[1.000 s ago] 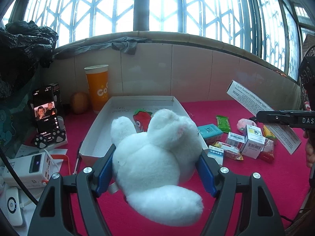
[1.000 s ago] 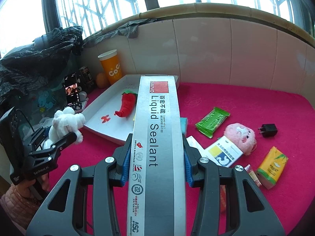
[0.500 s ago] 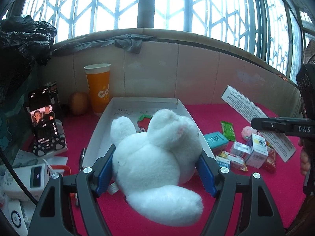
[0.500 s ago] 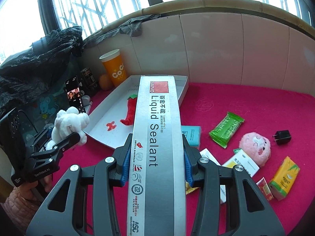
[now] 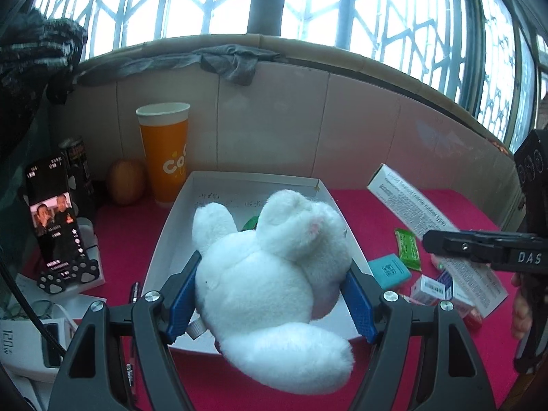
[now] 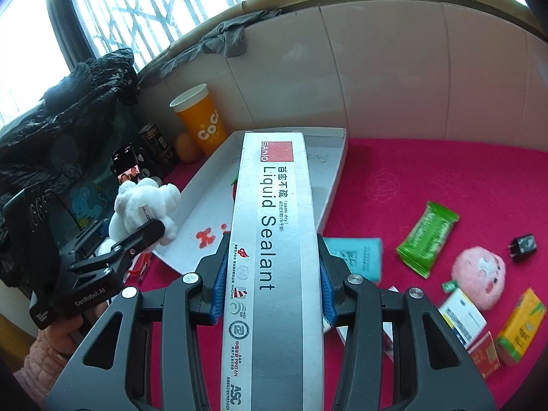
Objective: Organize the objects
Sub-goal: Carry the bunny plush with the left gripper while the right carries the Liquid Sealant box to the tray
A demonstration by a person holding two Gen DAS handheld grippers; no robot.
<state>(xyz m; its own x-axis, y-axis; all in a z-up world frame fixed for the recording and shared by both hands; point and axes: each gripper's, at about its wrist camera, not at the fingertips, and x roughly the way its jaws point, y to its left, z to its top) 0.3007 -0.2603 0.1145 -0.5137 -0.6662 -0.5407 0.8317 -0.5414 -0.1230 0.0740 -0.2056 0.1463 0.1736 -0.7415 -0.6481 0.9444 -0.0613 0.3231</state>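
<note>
Left gripper (image 5: 270,299) clamped on a white plush rabbit (image 5: 274,274), blue ribbed pads pressed into its soft, fuzzy flanks, one fat rounded limb drooping below the fingers. Right gripper (image 6: 270,286) clenched on a long, flat-sided silver carton printed "Liquid Sealant" (image 6: 274,239), its smooth glossy faces pinched between the same blue pads, its red-patched end pointing forward past the fingertips. Just beyond both tools, a shallow white cardboard tray (image 5: 164,233) with folded corners; inside it, glimpsed past the rabbit, a scrap of green and, past the carton, red shapes too hidden to name. To the right of the tray, strewn on a bright magenta felt-like cover (image 6: 428,171): a teal box (image 6: 356,257), a crinkly green packet (image 6: 428,239), a round pink plush (image 6: 479,277), a black plug (image 6: 522,246), a yellow carton (image 6: 520,328). To the left of the tray, a tall orange paper cup (image 5: 164,157) and a phone (image 5: 54,219) propped upright. Farther out, pale tiled wall, a grey rag (image 5: 236,65) on the sill, latticed windows above.
</note>
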